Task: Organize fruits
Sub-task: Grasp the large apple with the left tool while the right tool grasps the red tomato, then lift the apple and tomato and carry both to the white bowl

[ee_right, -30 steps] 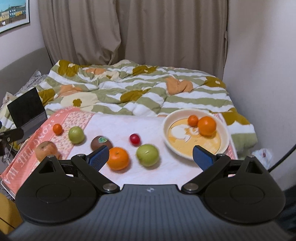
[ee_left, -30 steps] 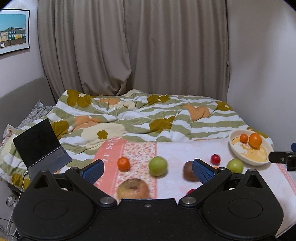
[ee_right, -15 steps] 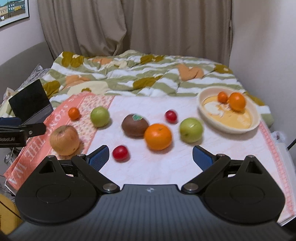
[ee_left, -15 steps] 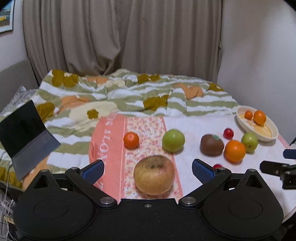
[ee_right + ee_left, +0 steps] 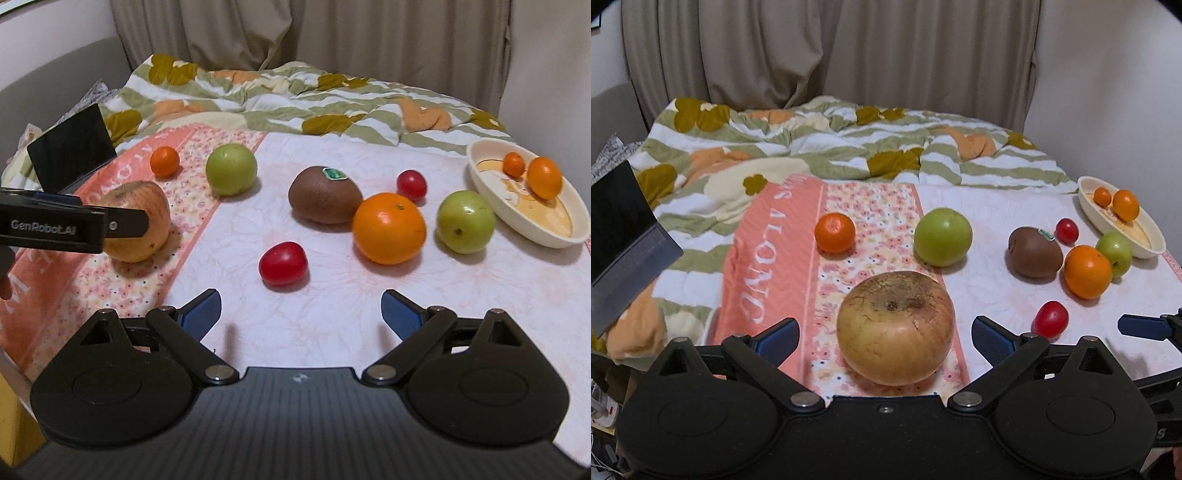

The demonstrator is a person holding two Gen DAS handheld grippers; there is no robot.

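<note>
My left gripper is open, its fingers on either side of a large brownish-yellow apple on the cloth, not touching it. My right gripper is open and empty, just short of a red tomato. Beyond lie a large orange, a brown kiwi, two green apples, a small orange and a second tomato. A cream bowl at far right holds two oranges.
The fruit lies on a white and pink cloth over a bed. A rumpled striped duvet fills the back. A dark laptop stands open at the left edge. Curtains and a wall stand behind.
Both grippers have moved forward and lower toward the fruit. The brownish apple has come between my left fingers, and the red tomato is closer to my right gripper. Both stay open.
</note>
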